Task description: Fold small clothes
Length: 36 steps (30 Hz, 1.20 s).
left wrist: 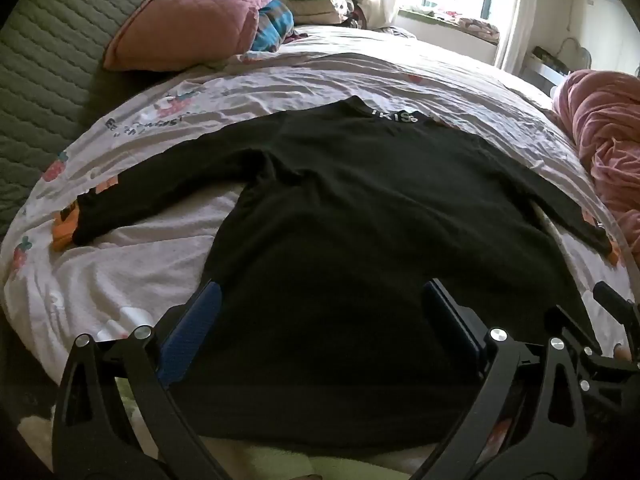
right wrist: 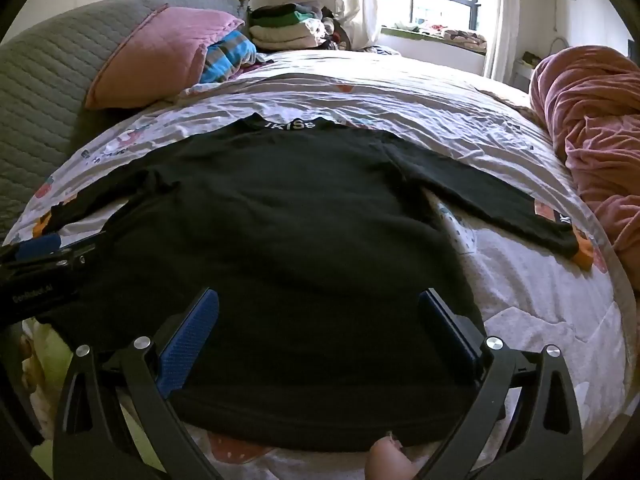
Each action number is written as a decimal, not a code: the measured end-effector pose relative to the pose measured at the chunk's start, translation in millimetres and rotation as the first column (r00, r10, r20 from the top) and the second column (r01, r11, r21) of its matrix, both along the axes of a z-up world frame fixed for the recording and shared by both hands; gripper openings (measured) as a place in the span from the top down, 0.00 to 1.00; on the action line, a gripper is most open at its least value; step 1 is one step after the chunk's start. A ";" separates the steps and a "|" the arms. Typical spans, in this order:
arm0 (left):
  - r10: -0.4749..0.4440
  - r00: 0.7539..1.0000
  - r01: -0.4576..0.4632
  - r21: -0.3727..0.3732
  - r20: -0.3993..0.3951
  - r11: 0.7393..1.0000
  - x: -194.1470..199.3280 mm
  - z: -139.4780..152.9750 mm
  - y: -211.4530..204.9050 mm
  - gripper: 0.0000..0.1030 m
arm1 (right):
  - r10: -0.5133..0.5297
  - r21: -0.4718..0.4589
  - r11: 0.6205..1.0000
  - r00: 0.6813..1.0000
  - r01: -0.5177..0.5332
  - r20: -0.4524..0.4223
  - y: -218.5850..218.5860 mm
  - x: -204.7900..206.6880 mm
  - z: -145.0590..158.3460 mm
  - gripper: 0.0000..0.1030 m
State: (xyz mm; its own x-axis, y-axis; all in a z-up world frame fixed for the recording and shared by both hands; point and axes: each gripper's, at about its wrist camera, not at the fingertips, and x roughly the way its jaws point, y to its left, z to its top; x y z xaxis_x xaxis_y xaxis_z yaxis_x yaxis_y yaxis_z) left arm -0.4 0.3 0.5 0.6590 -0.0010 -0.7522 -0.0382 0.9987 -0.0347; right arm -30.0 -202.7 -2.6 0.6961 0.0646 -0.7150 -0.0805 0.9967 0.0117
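I see the black shirt (left wrist: 340, 216) laid flat on the bedsheet (left wrist: 132, 272), collar w/ white lettering (left wrist: 394, 116) at its far edge, both sleeves spread outward. My left gripper (left wrist: 320, 320) hangs over the shirt's near hem, jaws spread wide, nothing pinched. My right gripper (right wrist: 318, 320) sits likewise over the near hem, jaws spread, blue pads (right wrist: 188, 344) apart. Beyond the shirt's left sleeve: pink pillow (right wrist: 160, 52). Beyond the right sleeve: pink blanket (right wrist: 596, 128). Folded clothes stack (right wrist: 288, 28) lies well past the collar.
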 end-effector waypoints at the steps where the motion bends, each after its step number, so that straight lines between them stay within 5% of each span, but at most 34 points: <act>1: 0.002 1.000 -0.002 0.000 0.000 1.000 -0.1 0.2 0.2 0.09 | 0.003 0.001 1.000 1.000 -0.003 -0.007 0.4 -0.2 -0.1 0.04; 36: 0.001 1.000 -0.001 0.005 0.013 1.000 -4.1 8.4 4.8 0.09 | 0.018 0.001 1.000 1.000 -0.018 0.024 8.5 -4.1 7.2 0.04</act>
